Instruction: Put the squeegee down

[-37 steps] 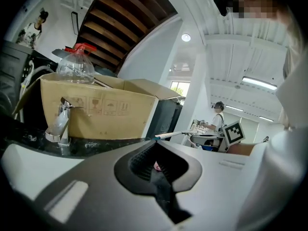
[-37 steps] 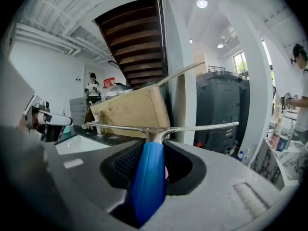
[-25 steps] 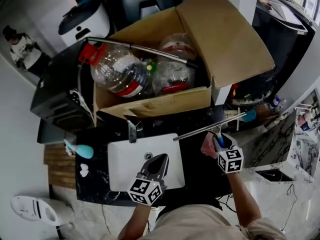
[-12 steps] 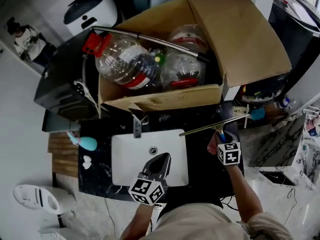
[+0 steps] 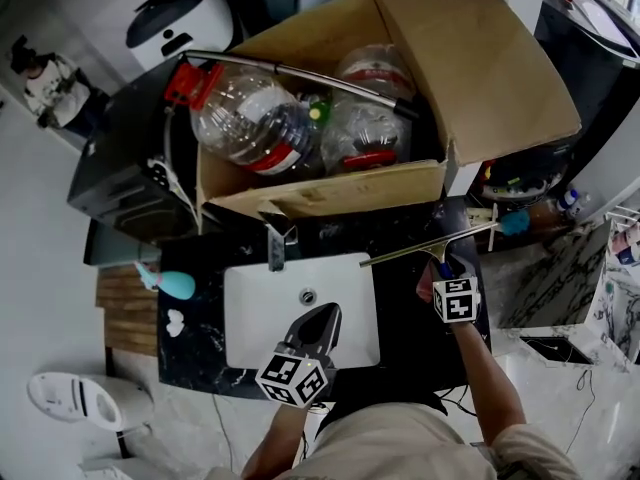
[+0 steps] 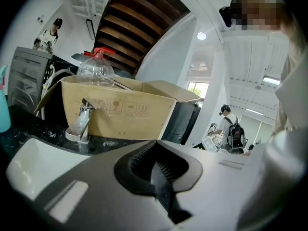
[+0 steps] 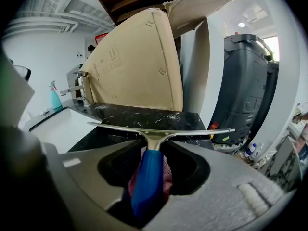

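My right gripper (image 7: 153, 142) jaws have just been opening and stand spread. The blue-handled, metal-bladed squeegee (image 7: 148, 177) lies loose between them, apparently down on the black marble counter (image 5: 400, 318) right of the white sink (image 5: 255, 318), handle over a red cloth (image 7: 166, 179). Risk: backing out could snag the handle and drag it off the near edge. My left gripper (image 6: 156, 146) is pressed together, empty. Count: one squeegee, one cloth, one sink, one chrome faucet (image 5: 277, 240), one cardboard box (image 5: 330, 193).

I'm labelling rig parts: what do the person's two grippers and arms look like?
Both the left gripper and right gripper are grey moulded shells tapering forward, each carrying a white cube with black square markers. The person wears a beige top.
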Tool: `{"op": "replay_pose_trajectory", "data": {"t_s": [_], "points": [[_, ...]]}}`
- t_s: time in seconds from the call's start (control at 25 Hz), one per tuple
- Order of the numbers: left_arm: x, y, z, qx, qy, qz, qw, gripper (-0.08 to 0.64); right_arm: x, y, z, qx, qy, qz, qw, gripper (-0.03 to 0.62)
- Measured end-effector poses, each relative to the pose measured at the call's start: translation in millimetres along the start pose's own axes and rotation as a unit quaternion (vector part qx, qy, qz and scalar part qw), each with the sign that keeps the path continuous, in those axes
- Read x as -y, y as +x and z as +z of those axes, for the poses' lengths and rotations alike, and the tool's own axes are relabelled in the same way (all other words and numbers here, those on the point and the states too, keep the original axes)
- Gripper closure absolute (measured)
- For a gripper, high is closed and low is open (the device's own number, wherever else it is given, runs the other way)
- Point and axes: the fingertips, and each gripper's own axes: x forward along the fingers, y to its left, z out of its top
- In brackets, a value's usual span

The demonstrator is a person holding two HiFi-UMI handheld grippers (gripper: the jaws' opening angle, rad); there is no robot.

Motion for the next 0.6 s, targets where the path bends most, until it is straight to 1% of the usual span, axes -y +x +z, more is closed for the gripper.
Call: {"op": "replay_pose_trajectory", "data": {"t_s": [0.04, 0.08, 0.24, 0.4, 0.6], "points": [[2, 0, 0, 0.001, 0.001, -0.004, 1.0000, 0.545, 0, -4, 2, 0.003, -0.003, -0.003, 1.000, 0.409], [4, 0, 0, 0.002, 0.001, -0.008, 1.0000, 0.545, 1, -9, 4, 0.007, -0.006, -0.005, 1.000, 0.402], [14, 3, 0, 0.008, 0.001, -0.021, 0.9997, 0.545, 1, -39, 16, 0.031, -0.004, -0.006, 0.999, 0.400], [25, 4, 2, 0.013, 0.005, -0.033, 0.9993, 0.545, -8, -75, 20, 0.055, 0.007, 0.015, 0.998, 0.400], [44, 5, 9, 0.024, 0.018, -0.050, 0.9983, 0.545, -23, -116, 14, 0.079, 0.015, 0.052, 0.995, 0.400]]}}
